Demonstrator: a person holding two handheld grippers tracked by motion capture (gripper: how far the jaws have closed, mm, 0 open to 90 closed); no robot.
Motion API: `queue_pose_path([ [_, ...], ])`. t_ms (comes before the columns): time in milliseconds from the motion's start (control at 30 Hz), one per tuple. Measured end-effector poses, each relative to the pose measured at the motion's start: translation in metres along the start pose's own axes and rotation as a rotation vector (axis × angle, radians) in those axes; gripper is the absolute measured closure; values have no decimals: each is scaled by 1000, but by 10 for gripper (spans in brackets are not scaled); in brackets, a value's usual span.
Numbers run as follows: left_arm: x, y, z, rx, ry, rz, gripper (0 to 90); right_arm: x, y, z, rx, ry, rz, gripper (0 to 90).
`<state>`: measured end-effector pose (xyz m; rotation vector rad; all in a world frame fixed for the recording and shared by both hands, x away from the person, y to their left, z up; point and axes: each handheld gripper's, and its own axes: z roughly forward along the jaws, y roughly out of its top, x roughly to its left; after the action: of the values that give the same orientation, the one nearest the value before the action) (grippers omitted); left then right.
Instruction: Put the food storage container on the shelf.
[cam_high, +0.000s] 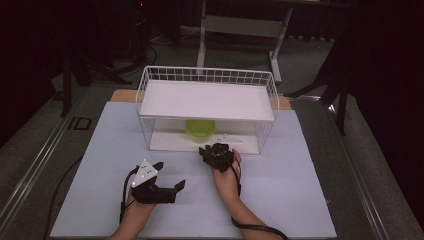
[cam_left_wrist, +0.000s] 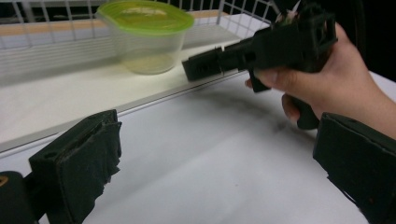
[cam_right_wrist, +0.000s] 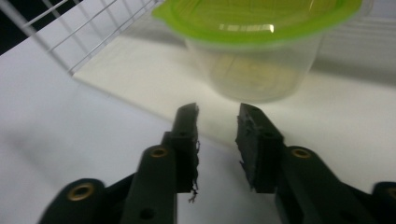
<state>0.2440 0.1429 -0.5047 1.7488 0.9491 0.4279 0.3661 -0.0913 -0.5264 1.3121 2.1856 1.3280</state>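
Green-lidded container (cam_right_wrist: 254, 51) sits on the lower shelf (cam_high: 165, 141) of the white wire rack (cam_high: 150, 80), untouched. Right gripper (cam_right_wrist: 218, 116) points at it from just in front, jaws parted with nothing between them. Left gripper (cam_high: 170, 175) rests on the counter (cam_high: 295, 190) well back, jaws spread wide and empty

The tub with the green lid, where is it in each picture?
High view: the tub sits mid-picture on the rack's lower shelf.
Left gripper view: the tub is top, left of middle.
Right gripper view: the tub is at the top, just beyond the right claw.
Shared landmark: the white wire rack.
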Motion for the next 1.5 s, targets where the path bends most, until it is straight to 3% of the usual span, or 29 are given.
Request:
queue_pose_path([
  [167, -4, 4, 0, 5, -45, 20, 20, 3, -6, -14, -12, 25, -58, 452],
  [267, -5, 7, -1, 2, -65, 21, 20, 2, -6, -23, -13, 66, -46, 221],
  [367, -5, 7, -3, 3, -79, 8, 20, 3, -12, -35, -34, 55, -70, 175],
  [467, -4, 7, -4, 8, -87, 1, 20, 1, -15, -46, -35, 57, -93, 144],
  [533, -3, 7, -6, 9, -93, 7, 20, -1, -16, -57, -49, 85, -86, 145],
  [700, 0, 8, -12, 3, -108, -7, 20, -5, -21, -83, -76, 105, -80, 149],
  [1033, 0, 6, -27, 1, -108, -2, 20, -16, -31, -124, -108, 110, -108, 151],
  [1167, -2, 3, -28, 16, -105, 19, 20, -18, -35, -135, -117, 110, -109, 152],
  [1333, -1, -1, -31, -4, -109, 15, 21, -20, -42, -146, -111, 110, -134, 152],
  [1500, 1, -3, -30, 1, -112, 12, 21, -26, -48, -154, -114, 113, -121, 152],
])
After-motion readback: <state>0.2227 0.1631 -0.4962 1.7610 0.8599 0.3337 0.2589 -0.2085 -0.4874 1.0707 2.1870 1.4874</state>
